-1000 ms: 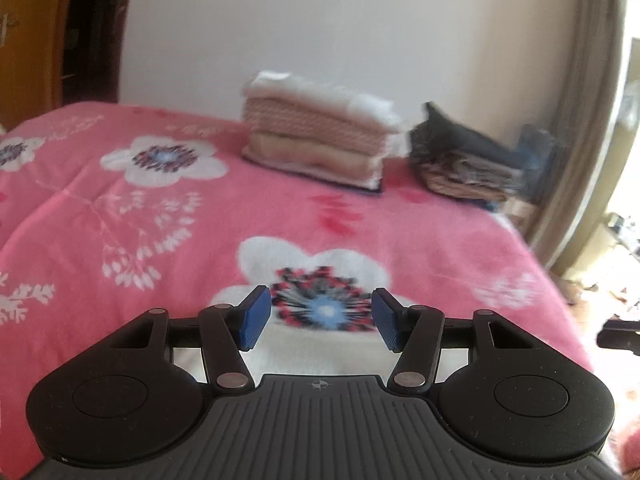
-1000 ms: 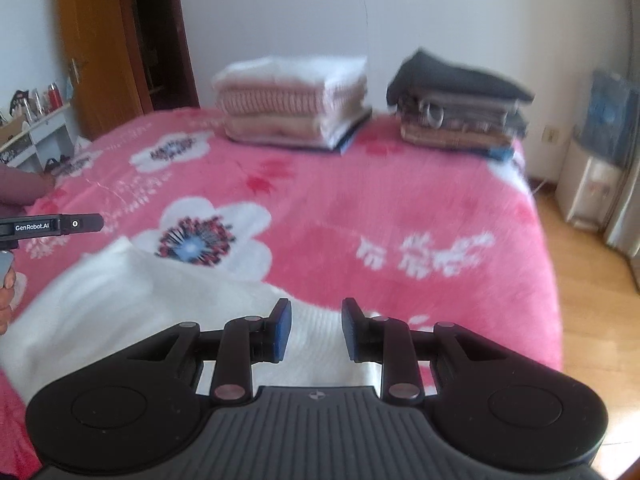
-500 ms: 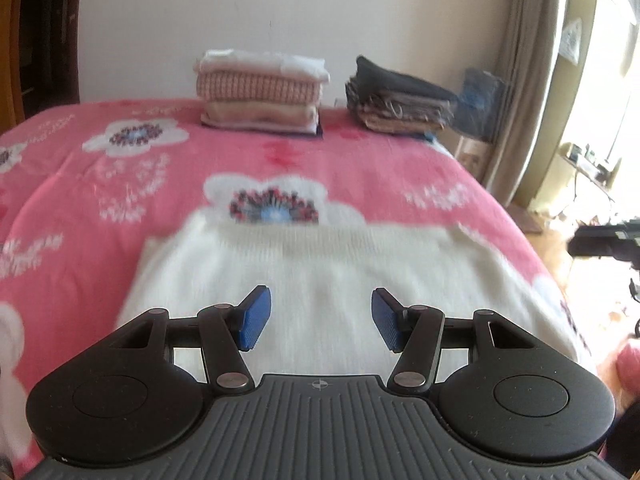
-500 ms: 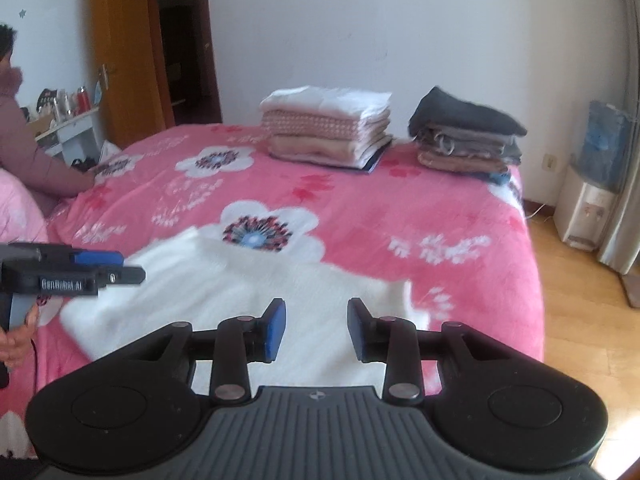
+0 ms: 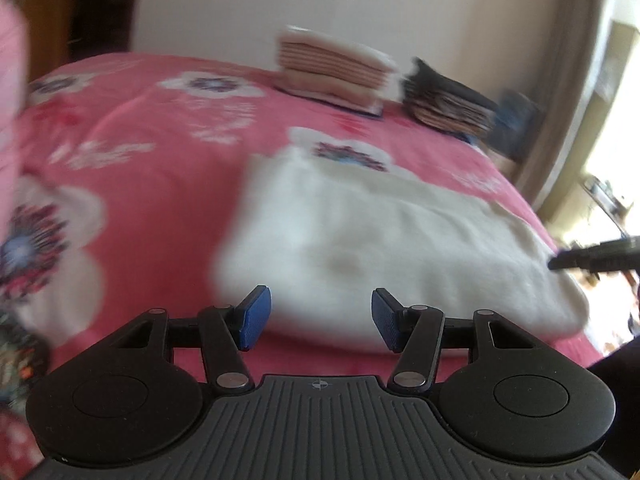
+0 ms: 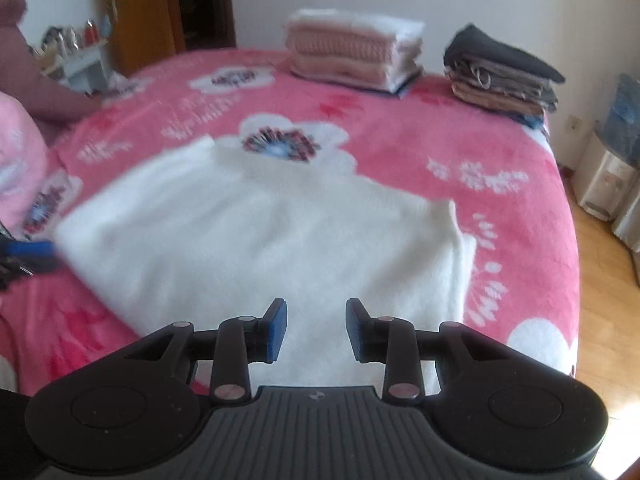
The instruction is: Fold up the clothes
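Now white fuzzy knit sweater (image 6: 280, 232) flat on pink floral bed (image 6: 500, 152), long axis left-right; left claw (image 5: 318, 322) near its left end, right claw (image 6: 316, 330) at near hem, both apart, empty.

pink floral bedspread (image 6: 460, 148), wooden door (image 6: 136, 12), water dispenser (image 6: 608, 180), shelf w/ bottles (image 6: 76, 52)

The white sweater (image 6: 260, 232) is showing as thick, fuzzy knit cloth, matt and soft-looking. Under it the pink bedspread (image 6: 400, 152) is looking like plush fleece with a flower print. The light stack of folded clothes (image 6: 354, 50) is showing ribbed knit; the dark stack (image 6: 500, 68) is looking like smoother woven cloth. The right hand-held gripper (image 6: 316, 330) and left hand-held gripper (image 5: 320, 322) are showing matt black plastic, ridged bases, small shiny metal pivots and blue textured pads (image 5: 256, 322). The floor (image 6: 600, 300) is gleaming as glossy wood.
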Motion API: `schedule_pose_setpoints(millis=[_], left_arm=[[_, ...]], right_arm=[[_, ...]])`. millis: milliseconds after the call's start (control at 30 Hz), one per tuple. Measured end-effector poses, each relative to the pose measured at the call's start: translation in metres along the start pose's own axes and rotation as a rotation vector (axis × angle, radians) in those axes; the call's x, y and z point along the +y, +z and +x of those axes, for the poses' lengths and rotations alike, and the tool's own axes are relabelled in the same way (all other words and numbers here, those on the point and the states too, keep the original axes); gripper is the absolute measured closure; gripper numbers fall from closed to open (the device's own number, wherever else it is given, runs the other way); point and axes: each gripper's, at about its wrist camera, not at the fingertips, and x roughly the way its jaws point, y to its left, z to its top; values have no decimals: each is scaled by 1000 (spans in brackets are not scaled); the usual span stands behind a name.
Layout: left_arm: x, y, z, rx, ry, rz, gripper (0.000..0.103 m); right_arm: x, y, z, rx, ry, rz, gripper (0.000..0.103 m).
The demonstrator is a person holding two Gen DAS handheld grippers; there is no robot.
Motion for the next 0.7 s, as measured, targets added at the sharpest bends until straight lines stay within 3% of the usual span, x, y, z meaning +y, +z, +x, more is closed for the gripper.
schedule_pose_setpoints(millis=[100, 233, 367, 467, 600, 667, 700], left_arm=[[19, -2, 4, 14, 64, -65, 47], [33, 4, 6, -24, 71, -112, 47], [53, 8, 25, -16, -2, -228, 49], [71, 7, 39, 10, -27, -341, 61], [87, -7, 51, 47, 1, -418, 62], [94, -9, 46, 28, -48, -493, 65], [92, -8, 44, 26, -35, -480, 65]], right_arm=[[-8, -9, 30, 67, -39, -11, 69], [-14, -22, 56, 112, -54, -14, 70], [-11, -22, 50, 111, -65, -12, 70], [-10, -23, 50, 112, -64, -8, 70], [-11, -23, 52, 104, -64, -3, 69], [-11, -23, 53, 101, -63, -1, 69], [-12, -22, 54, 102, -62, -3, 69]])
